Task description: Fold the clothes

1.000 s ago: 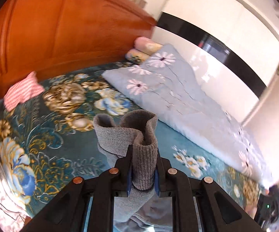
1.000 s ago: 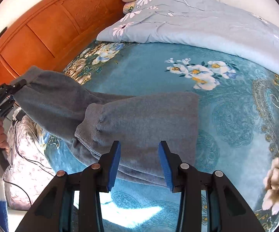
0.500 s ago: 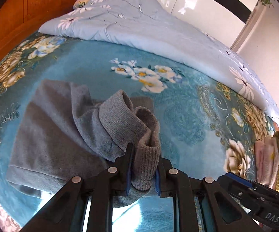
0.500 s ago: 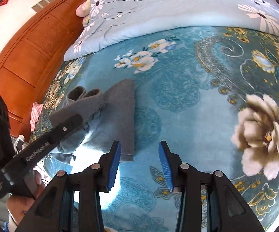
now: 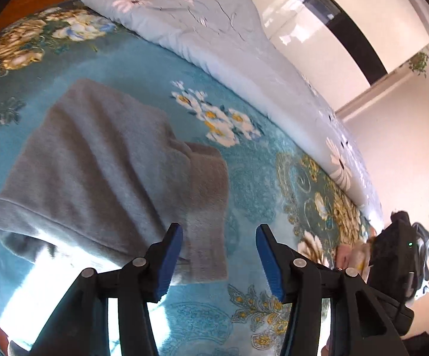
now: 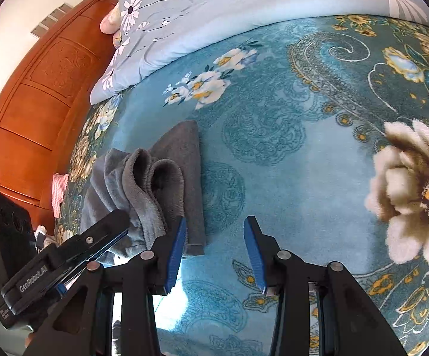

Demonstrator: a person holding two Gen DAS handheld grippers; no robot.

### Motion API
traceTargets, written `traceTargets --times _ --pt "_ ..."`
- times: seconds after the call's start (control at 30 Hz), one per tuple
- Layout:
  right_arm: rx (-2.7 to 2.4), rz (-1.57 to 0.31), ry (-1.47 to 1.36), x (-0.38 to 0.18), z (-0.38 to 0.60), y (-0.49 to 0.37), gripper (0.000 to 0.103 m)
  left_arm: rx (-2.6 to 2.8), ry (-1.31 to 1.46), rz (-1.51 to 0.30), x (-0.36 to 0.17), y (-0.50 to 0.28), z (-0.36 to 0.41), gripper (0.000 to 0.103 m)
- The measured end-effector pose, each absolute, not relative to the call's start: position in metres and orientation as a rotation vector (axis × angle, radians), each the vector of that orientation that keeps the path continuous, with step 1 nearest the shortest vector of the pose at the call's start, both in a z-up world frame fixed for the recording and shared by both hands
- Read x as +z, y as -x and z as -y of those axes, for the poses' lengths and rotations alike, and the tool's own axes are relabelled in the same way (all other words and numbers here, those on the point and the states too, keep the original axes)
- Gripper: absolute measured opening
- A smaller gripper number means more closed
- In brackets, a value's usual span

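Observation:
Grey fleece trousers [image 5: 110, 172] lie folded on the teal floral bedspread [image 5: 259, 178]. In the right wrist view the trousers [image 6: 155, 184] show two ribbed cuffs [image 6: 158, 172] lying on top of the fold. My left gripper [image 5: 218, 255] is open and empty, just above the near right edge of the trousers. It also shows in the right wrist view [image 6: 95, 243] at the garment's near left side. My right gripper [image 6: 214, 246] is open and empty, over bare bedspread just right of the trousers' near corner.
A light blue quilt with white daisies [image 5: 229, 44] lies along the far side of the bed. An orange wooden headboard [image 6: 36, 112] stands on the left. A pink striped cloth [image 6: 58, 190] lies by the headboard. A dark bag [image 5: 398, 252] lies at the bed's right end.
My left gripper carried the cuffs over onto the folded trousers, then opened and let go of them. The trousers now lie folded over. My right gripper stayed open.

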State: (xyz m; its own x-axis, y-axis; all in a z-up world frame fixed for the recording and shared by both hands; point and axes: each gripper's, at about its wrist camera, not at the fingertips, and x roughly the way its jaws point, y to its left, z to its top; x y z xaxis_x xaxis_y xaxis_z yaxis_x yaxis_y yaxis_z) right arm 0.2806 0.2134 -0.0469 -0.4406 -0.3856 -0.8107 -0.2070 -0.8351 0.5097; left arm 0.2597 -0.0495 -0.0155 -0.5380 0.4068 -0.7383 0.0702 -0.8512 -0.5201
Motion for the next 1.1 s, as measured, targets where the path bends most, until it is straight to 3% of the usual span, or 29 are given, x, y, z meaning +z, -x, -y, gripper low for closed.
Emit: traceTargets --times 0.13,0.27,0.43,0.57,0.83,0.9,0.93,0.97,1.0,1.1 --pt "-2.351 0.887 -1.582 -0.051 -0.201 -0.265 0.042 2.763 1.478 0.741 -0.02 -0.267 0.106 0.058" --pt "-2.277 0.84 -1.548 -0.054 -0.17 -0.24 0.042 2.743 1.573 0.91 -0.047 -0.27 0.146 0.058" --pt "-2.224 0.811 -1.576 -0.071 -0.144 -0.208 0.049 2.723 1.683 0.941 -0.075 -0.282 0.156 0.058" --pt "-2.15 0.902 -1.616 -0.088 -0.137 -0.199 0.049 2.693 1.714 0.939 -0.089 -0.288 0.155 0.058" --pt "-2.173 0.802 -1.598 -0.085 -0.116 -0.187 0.049 2.635 1.739 1.003 -0.098 -0.296 0.16 0.058" --pt "-2.153 0.9 -1.623 -0.095 -0.122 -0.184 0.049 2.631 1.702 1.031 -0.091 -0.298 0.164 0.058" --pt "-2.143 0.946 -1.618 -0.096 -0.126 -0.184 0.045 2.63 1.681 1.044 -0.088 -0.299 0.165 0.058" --pt "-2.155 0.945 -1.614 -0.094 -0.127 -0.183 0.029 2.629 1.66 1.058 -0.084 -0.3 0.167 0.058" --pt "-2.187 0.903 -1.614 -0.088 -0.126 -0.181 0.023 2.627 1.639 1.071 -0.08 -0.301 0.169 0.058" --pt "-2.27 0.784 -1.583 -0.066 -0.124 -0.176 0.015 2.621 1.575 1.111 -0.069 -0.304 0.174 0.058"
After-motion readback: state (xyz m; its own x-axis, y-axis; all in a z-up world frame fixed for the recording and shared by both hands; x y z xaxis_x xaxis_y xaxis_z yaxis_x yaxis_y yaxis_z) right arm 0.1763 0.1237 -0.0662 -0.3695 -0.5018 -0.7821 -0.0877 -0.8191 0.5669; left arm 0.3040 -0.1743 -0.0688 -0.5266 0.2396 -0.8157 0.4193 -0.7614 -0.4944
